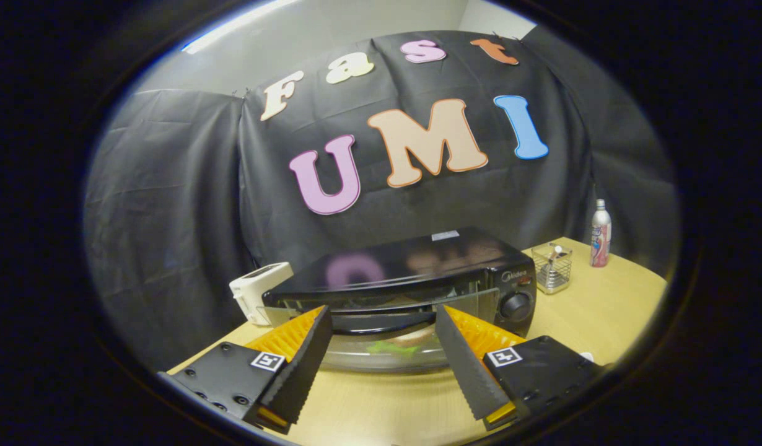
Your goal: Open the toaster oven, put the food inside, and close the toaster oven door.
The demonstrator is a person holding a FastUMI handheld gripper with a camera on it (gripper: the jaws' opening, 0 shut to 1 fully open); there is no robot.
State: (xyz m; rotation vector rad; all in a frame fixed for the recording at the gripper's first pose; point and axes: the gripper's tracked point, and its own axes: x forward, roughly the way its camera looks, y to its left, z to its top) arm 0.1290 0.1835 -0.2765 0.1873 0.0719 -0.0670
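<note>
The toaster oven [406,279] sits on the wooden table [604,310] just ahead of the gripper [381,313], its long side running across the fingers and its front facing them. The fingers stand wide apart, holding nothing. Between them the glass door [381,356] hangs partly down; something green and pale behind it is too blurred to name. The fingers hide the door's ends.

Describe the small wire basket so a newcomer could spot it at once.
Start at the black toaster oven on the wooden table, beyond the open gripper. Beside its knob end stands the wire basket, before a slim bottle. It alone is see-through metal mesh.
</note>
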